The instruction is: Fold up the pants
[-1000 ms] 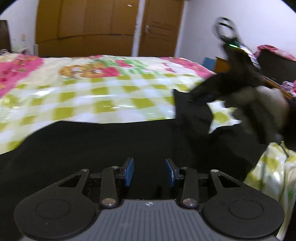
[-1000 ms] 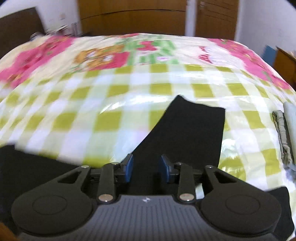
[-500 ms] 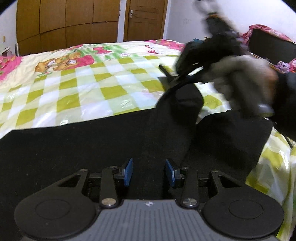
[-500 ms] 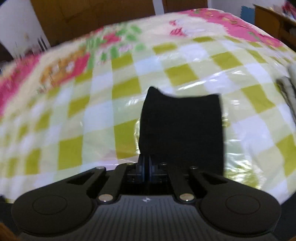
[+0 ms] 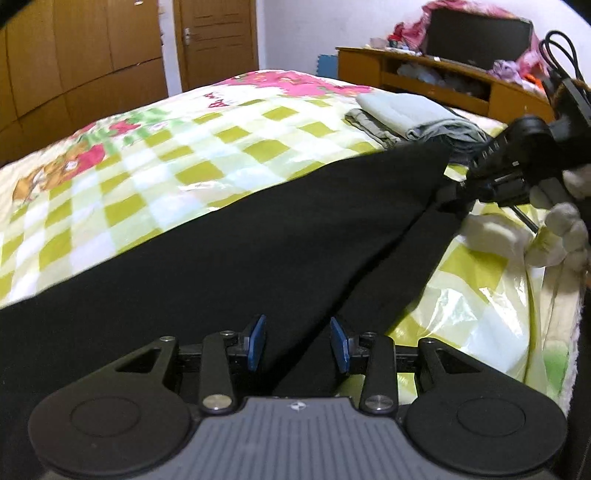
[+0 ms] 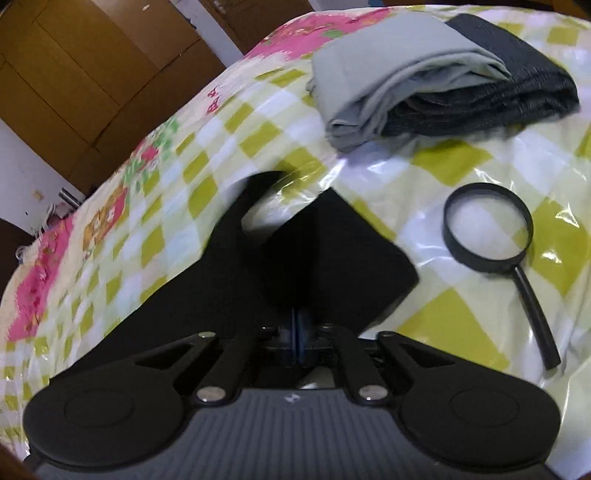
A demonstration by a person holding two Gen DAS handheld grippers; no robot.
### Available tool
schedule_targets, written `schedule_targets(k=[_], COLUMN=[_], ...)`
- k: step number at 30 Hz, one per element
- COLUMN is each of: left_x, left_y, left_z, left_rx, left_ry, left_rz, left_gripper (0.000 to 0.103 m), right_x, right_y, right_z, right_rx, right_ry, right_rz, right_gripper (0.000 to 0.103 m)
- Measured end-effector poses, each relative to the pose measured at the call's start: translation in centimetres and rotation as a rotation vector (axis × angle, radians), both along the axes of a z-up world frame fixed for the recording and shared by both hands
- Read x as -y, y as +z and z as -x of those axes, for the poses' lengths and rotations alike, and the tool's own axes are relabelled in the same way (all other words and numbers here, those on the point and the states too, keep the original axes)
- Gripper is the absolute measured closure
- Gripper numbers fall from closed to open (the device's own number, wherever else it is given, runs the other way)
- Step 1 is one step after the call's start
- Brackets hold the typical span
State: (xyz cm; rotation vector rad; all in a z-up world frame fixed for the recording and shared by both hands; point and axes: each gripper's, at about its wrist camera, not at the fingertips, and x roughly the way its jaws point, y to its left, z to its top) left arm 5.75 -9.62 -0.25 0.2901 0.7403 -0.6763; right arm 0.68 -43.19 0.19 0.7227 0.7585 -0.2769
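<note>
right gripper [image 6: 297, 334] clenched on a leg end of the black pants [image 5: 258, 236], apparently lifted off the bed [image 5: 155, 158]; left gripper [image 5: 297, 343] released, cloth between its blue pads.

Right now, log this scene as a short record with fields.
surface: bed with checked plastic cover
garment: black pants, spread across the near edge
right tool: shut on a pants leg end, seen lifted in the left view
left tool: open, pants fabric between its pads
folded clothes: stacked beyond the pants
magnifying glass: lying beside the pants

Wooden wardrobe [image 5: 85, 55], door [image 5: 218, 40], white wall [image 5: 295, 33], wooden cabinet [image 5: 417, 77].
</note>
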Motion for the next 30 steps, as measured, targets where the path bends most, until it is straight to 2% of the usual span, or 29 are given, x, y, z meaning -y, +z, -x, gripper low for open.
schedule_targets(k=[2, 4, 6, 7, 12, 20, 26, 30], left_x=[0.6, 1.0, 1.2, 1.2, 0.6, 0.2, 1.5, 1.8], left_y=[-0.1, -0.2, -0.3, -0.3, -0.5, -1.0, -1.4, -1.4], left_z=[-0.4, -0.5, -0.3, -0.1, 0.0, 0.2, -0.6, -1.2], left_rx=[0.006, 0.01, 0.019, 0.024, 0.029, 0.05, 0.075, 0.082], left_ry=[-0.007, -0.011, -0.012, -0.016, -0.024, -0.042, -0.036, -0.027], left_rz=[-0.012, -0.029, -0.043, -0.047, -0.046, -0.035, -0.041, -0.048], left_gripper=[0.052, 0.052, 0.052, 0.052, 0.051, 0.05, 0.05, 0.058], right_x=[0.7, 0.9, 1.2, 1.3, 1.9, 2.3, 1.8, 2.2], right_y=[0.1, 0.3, 0.0, -0.2, -1.0, -0.8, -2.0, -2.0], right_z=[-0.1, -0.8, -1.6, -1.9, -2.4, -0.8, -2.7, -2.8], right_rx=[0.043, 0.055, 0.057, 0.048, 0.024, -0.002, -0.025, 0.002], right_ry=[-0.013, -0.003, -0.003, -0.005, -0.026, -0.045, -0.046, -0.064], right_rz=[-0.006, 0.026, 0.019, 0.007, -0.026, -0.105, -0.124, -0.171], right_gripper=[0.096, 0.09, 0.078, 0.077, 0.078, 0.076, 0.075, 0.073])
